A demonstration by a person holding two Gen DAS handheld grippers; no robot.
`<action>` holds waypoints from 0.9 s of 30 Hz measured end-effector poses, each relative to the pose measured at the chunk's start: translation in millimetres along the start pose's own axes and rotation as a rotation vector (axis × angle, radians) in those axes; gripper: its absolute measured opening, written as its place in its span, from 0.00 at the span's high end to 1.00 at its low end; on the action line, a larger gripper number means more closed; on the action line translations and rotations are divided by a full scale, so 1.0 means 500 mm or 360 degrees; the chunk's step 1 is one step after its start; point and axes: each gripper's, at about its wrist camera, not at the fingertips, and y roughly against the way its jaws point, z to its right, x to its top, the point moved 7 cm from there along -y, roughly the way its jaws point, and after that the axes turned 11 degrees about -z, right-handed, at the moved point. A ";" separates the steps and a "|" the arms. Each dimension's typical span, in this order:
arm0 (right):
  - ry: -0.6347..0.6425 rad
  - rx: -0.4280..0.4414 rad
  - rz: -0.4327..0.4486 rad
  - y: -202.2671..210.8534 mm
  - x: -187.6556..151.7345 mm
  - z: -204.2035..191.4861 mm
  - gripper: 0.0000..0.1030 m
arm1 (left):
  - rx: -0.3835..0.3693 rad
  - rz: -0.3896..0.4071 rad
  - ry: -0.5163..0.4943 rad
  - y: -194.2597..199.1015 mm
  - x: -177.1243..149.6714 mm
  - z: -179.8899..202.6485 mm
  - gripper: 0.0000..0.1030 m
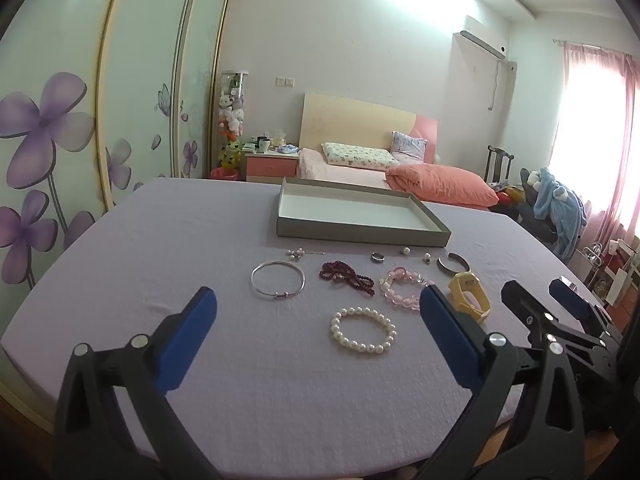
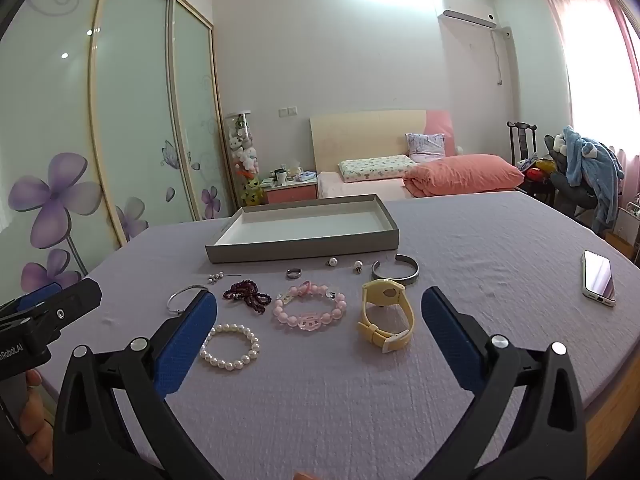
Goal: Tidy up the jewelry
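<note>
I have both claws spread and empty: left gripper, right gripper. The white pearl-bead bracelet lies nearest the table's front edge, short of the shallow grey cardboard tray. It looks light, floppy and slippery; I'd pinch across one strand.

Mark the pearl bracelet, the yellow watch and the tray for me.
pearl bracelet (image 1: 363,331): left wrist view, on the pearls at its near-left arc.
yellow watch (image 2: 386,290): right wrist view, on its face.
tray (image 2: 304,249): right wrist view, on its near outer wall.
</note>
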 end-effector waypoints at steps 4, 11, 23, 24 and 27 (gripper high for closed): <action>0.0001 -0.0003 0.0004 0.000 0.000 0.000 0.02 | -0.0002 0.0006 -0.0001 0.001 0.000 0.000 0.04; 0.0004 -0.0001 0.0005 0.001 -0.001 -0.002 0.02 | 0.0001 0.0006 0.0003 0.001 0.000 -0.001 0.04; 0.0004 0.0000 0.0002 0.000 -0.001 -0.002 0.02 | 0.0004 0.0002 0.0007 -0.004 -0.002 -0.001 0.04; 0.0004 0.0000 0.0002 0.000 -0.001 -0.002 0.02 | 0.0005 0.0003 0.0007 0.002 -0.002 -0.001 0.04; 0.0005 -0.0001 0.0003 0.000 -0.001 -0.003 0.02 | 0.0004 0.0003 0.0008 0.001 -0.003 0.001 0.04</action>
